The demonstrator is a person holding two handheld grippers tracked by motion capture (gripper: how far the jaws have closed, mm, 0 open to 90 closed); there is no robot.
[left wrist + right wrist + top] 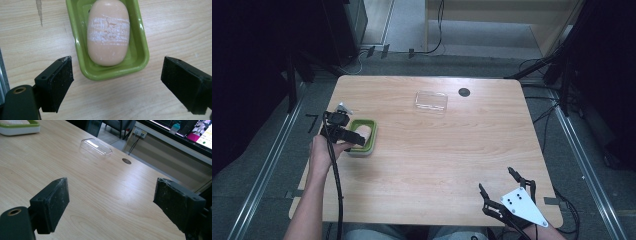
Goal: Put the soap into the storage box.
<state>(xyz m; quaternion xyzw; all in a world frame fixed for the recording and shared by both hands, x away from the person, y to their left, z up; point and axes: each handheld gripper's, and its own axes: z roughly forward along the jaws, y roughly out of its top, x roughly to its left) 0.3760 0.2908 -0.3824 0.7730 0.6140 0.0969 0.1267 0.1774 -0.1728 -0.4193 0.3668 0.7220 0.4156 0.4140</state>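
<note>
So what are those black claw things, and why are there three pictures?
A person holds a grabbing tool in each hand. The left gripper and the right gripper each have two black fingers, and both are open, holding nothing. One picture looks down from above the wooden table. The other two come from small cameras riding on each tool. A peach bar of soap lies in a green soap dish, just ahead of the left tool. A clear plastic lid lies farther away.

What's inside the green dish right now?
A peach-coloured soap bar with a whitish scuffed band lies lengthwise in the green dish. Nothing else shows on the dish floor around it. What is under the bar is covered. The left hand-held gripper is open above, not touching.
</note>
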